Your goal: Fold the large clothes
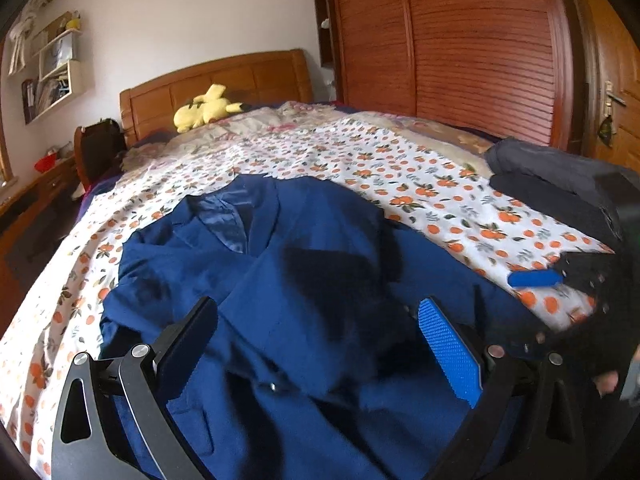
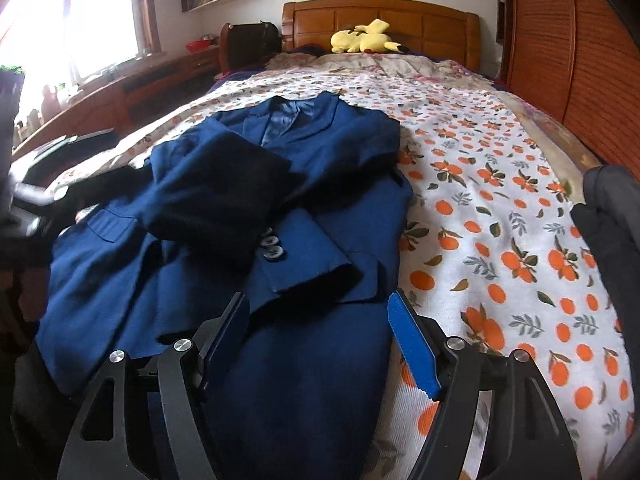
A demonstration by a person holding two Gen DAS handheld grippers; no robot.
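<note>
A navy blue suit jacket [image 2: 248, 208] lies front-up on the white bedspread printed with oranges [image 2: 500, 216], collar toward the wooden headboard [image 2: 380, 20], both sleeves folded across its chest. Its right edge runs down the middle of the bed, leaving a broad bare strip of bedspread as far as a pile of dark grey folded clothes [image 2: 612, 216] at the right edge. The left gripper [image 1: 320, 344] hovers over the jacket's lower front, jaws spread wide, holding nothing. The right gripper [image 2: 320, 340] hangs over the jacket's hem edge, equally wide open and empty. A yellow plush toy [image 2: 366, 40] lies by the headboard. The jacket's left edge probably reaches the mattress side; blur hides it.
</note>
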